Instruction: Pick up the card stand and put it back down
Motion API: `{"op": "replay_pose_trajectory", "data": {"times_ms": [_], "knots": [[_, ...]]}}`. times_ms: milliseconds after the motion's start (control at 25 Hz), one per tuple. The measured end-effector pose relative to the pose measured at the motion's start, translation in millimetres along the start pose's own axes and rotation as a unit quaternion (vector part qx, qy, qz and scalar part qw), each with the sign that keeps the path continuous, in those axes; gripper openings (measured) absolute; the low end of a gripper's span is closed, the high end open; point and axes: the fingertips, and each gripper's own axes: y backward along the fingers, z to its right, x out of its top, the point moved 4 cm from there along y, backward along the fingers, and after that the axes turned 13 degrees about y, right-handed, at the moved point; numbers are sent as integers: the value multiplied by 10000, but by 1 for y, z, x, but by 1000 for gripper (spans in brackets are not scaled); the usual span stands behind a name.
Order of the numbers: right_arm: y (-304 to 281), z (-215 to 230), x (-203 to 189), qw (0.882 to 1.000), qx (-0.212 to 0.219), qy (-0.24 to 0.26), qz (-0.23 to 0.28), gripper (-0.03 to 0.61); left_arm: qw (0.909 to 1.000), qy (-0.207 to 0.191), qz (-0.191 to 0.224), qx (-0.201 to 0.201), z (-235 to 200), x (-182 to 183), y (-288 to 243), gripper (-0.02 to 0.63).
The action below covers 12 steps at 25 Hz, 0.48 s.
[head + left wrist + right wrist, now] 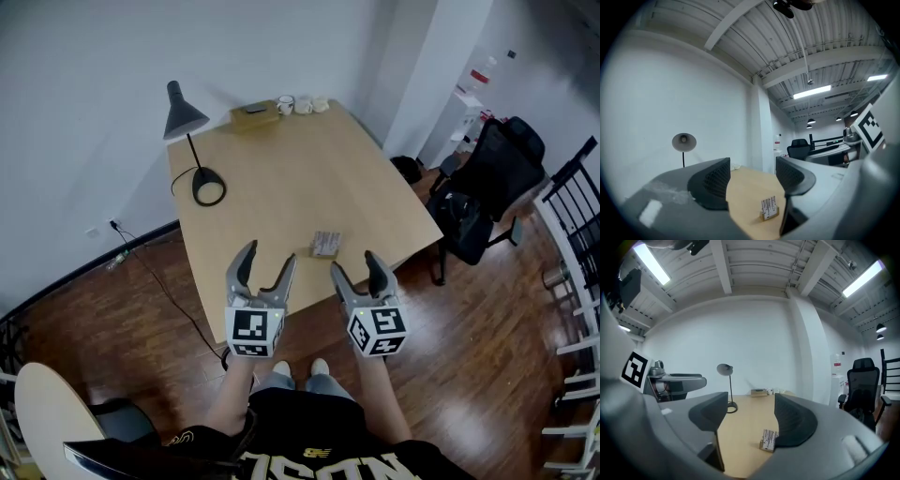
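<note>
I hold both tools in the air just short of the near edge of the table (pixel 281 169), and neither has anything in it. My right gripper (pixel 355 266) has its jaws apart, with only bare tabletop showing through the gap. My left gripper (pixel 268 262) is likewise parted and empty. The card stand (pixel 325 245) sits upright on the wood close to that near edge, at about eleven o'clock from my right gripper and two o'clock from my left, apart from both.

The step in hand, as I judge it, is the reach with the right. In the right gripper view the stand sits off against one jaw, half behind it, not centred in the gap. So I should first swing the tool until the stand is in the middle, then come down low.

The stand looks like a small block with cards standing in it, so it is probably light and easy to tip. I want the pads on the block itself, one on each side, not on the cards, which could bend or slide out. Then I close gently, lift straight up, keep it level, and set it flat before letting go.

My left should hang back. The lamp (pixel 184 114) at the far end, toward eleven o'clock, is well clear.
</note>
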Motion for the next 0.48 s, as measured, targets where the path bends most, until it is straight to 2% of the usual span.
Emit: {"op": "replay_pose_trajectory", "data": {"times_ms": [280, 480], "knots": [[-19, 2, -4, 9997, 224, -21, -22, 318, 9997, -114, -119, -152, 5, -11, -16, 308], [-26, 8, -19, 9996, 236, -135, -120, 318, 9994, -128, -242, -206, 5, -22, -27, 307]]}}
